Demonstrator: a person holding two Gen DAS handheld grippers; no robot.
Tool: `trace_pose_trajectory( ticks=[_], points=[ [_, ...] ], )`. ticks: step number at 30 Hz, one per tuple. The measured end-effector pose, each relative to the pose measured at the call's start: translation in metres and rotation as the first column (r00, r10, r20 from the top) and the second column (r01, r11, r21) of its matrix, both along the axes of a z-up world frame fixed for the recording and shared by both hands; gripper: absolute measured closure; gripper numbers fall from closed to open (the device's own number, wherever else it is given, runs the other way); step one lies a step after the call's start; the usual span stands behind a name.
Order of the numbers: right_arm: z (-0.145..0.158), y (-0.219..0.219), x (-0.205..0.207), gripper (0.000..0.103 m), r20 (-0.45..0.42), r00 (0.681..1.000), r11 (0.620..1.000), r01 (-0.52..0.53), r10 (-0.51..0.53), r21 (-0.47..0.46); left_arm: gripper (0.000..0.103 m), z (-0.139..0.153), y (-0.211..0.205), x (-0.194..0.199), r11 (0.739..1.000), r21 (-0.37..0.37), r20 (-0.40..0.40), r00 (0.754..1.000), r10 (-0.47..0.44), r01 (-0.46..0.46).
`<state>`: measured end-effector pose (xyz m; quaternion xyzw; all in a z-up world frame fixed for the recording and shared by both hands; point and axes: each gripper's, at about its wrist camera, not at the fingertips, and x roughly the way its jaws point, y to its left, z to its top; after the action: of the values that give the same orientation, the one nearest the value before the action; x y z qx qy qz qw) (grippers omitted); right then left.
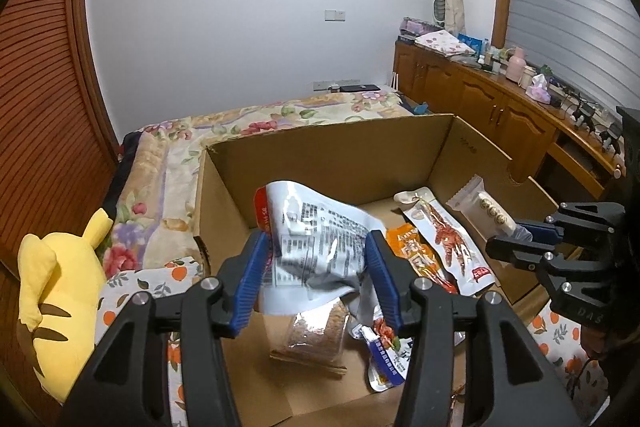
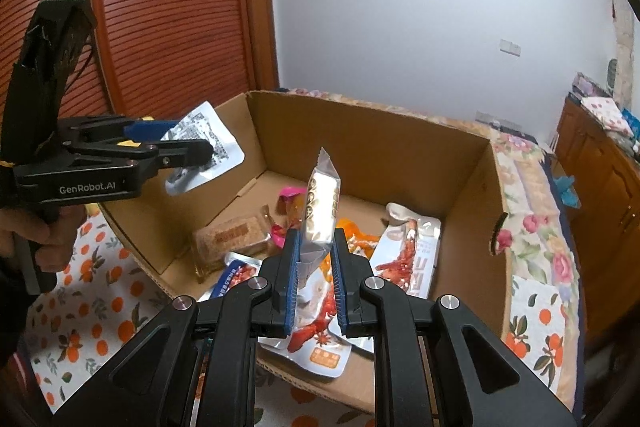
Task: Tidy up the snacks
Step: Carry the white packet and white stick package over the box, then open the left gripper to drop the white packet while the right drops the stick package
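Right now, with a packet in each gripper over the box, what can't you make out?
- Left wrist view: the left gripper and its white pouch hide the cardboard box floor beneath.
- Right wrist view: the right gripper and its slim packet cover the packets below.
- Both views: packet print too small to read.

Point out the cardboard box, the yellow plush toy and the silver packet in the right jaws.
cardboard box (image 1: 320, 151): left wrist view, inner face of the far wall.
yellow plush toy (image 1: 60, 287): left wrist view, middle of its body.
silver packet (image 2: 322, 211): right wrist view, its printed front above the jaws.
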<state>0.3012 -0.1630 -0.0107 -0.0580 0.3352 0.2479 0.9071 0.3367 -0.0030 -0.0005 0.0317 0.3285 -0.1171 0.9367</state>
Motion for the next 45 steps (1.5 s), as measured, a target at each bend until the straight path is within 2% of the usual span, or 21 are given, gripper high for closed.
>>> trace_pose_trajectory(
  ticks=[8,20,25,31,37,38,45],
  points=[
    [-0.003,0.010,0.010,0.090,-0.032,0.999,1.000,-0.024,0.023,-0.020,0.052,0.002,0.003,0.001,1.000,0.002,0.000,1.000,0.009,-0.009],
    [-0.004,0.014,0.012,0.089,-0.050,0.998,0.999,-0.032,0.031,-0.010,0.041,0.002,0.010,-0.001,1.000,-0.017,0.007,1.000,0.006,-0.006],
    [0.002,0.012,0.007,0.079,-0.024,1.000,1.000,-0.010,0.011,0.011,0.038,0.001,0.009,-0.003,1.000,-0.017,0.013,1.000,0.006,-0.006],
    [0.017,0.006,-0.007,0.072,0.014,1.000,0.998,0.015,-0.016,0.055,0.037,0.004,0.010,-0.011,1.000,-0.022,0.022,1.000,0.006,-0.006],
    [0.032,0.004,-0.027,0.057,0.050,0.998,0.998,0.025,-0.028,0.056,0.029,0.016,0.017,-0.033,0.997,-0.078,0.063,0.998,-0.016,0.021],
    [0.034,0.003,-0.032,0.055,0.059,0.998,0.998,0.032,-0.036,0.055,0.024,0.018,0.018,-0.037,0.996,-0.082,0.074,0.997,-0.019,0.025],
    [0.043,0.003,-0.055,0.053,0.084,0.995,0.997,0.047,-0.051,0.055,0.022,0.025,0.016,-0.063,0.998,-0.052,0.088,0.996,-0.022,0.027]
  ],
)
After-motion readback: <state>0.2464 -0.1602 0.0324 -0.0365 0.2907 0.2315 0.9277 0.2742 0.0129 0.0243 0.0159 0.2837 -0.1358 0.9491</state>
